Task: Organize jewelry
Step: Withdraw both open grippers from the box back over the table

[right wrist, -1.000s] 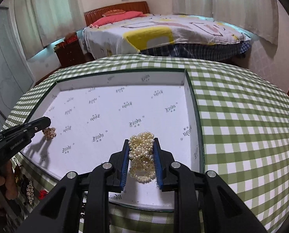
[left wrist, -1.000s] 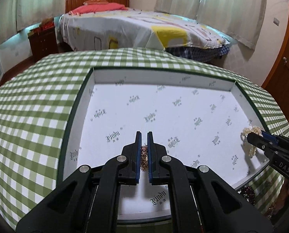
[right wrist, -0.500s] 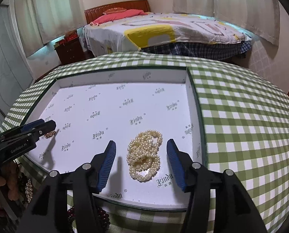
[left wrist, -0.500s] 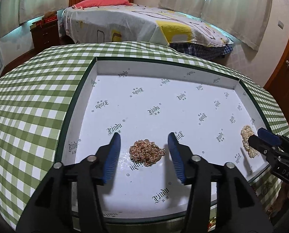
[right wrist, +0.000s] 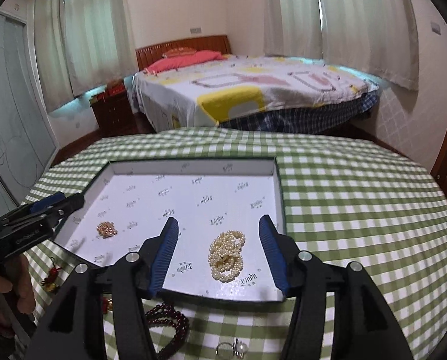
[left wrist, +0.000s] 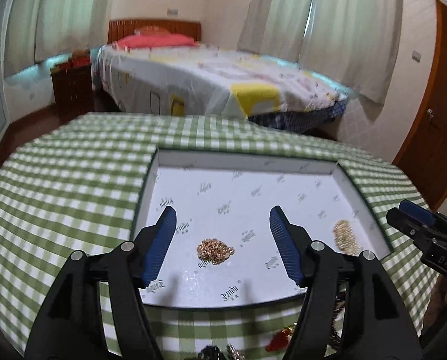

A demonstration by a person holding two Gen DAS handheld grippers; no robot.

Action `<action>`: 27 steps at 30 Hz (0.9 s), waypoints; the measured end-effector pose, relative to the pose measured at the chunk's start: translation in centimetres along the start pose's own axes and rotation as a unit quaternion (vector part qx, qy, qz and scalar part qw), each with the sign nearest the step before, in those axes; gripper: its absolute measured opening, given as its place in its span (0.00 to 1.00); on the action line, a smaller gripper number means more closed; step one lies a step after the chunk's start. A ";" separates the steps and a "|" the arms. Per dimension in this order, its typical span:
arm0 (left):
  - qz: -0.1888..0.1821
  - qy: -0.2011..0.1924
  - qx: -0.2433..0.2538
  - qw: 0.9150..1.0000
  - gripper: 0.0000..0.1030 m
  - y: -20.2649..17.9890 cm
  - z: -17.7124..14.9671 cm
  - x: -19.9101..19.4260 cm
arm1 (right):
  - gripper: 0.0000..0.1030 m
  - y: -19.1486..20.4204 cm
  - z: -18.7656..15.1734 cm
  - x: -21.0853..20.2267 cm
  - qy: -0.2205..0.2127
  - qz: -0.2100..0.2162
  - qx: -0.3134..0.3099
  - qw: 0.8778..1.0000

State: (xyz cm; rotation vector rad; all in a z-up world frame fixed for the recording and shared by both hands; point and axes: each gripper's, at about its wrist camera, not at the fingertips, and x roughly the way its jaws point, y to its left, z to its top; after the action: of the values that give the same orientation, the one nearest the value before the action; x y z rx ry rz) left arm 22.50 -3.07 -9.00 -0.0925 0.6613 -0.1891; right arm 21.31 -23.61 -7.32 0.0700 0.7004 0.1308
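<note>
A shallow white-lined tray (left wrist: 247, 165) (right wrist: 279, 198) lies on the green checked table. A gold chain pile (left wrist: 215, 249) (right wrist: 106, 229) lies in its near left part. A pearl necklace (right wrist: 227, 255) (left wrist: 345, 234) lies in its near right part. My left gripper (left wrist: 223, 240) is open and empty, raised above and behind the gold chain. My right gripper (right wrist: 218, 247) is open and empty, raised above the pearls; it also shows at the right of the left wrist view (left wrist: 415, 219).
On the cloth in front of the tray lie a dark red bead bracelet (right wrist: 172, 330), a silver ring (right wrist: 232, 349) and a red tasselled charm (right wrist: 52, 274). A bed (right wrist: 253, 90) and a wooden nightstand (right wrist: 112, 111) stand beyond the table.
Both grippers opened, releasing the gold chain and the pearls into the tray, then rose and drew back toward the near edge.
</note>
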 end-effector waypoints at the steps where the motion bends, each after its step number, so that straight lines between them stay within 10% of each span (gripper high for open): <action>1: 0.001 -0.016 0.002 1.000 0.65 -0.1 0.0 -1.3 | 0.56 0.0 0.0 -0.7 -0.006 -0.001 0.000 1.000; 11: 0.013 -0.078 0.006 0.997 0.72 -1.7 -4.1 -8.4 | 0.57 -0.1 -4.4 -5.8 -0.042 -0.017 0.001 0.999; 27: 0.031 0.005 -0.024 0.999 0.73 -1.7 -13.1 -9.3 | 0.57 -1.3 -13.5 -5.4 0.012 -0.034 0.018 0.999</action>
State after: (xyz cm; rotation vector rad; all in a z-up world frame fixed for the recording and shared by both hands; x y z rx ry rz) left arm 6.99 -3.21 -13.49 -0.1170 0.6784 -0.1147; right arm 8.59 -25.41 -14.32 0.0792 0.7289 0.0536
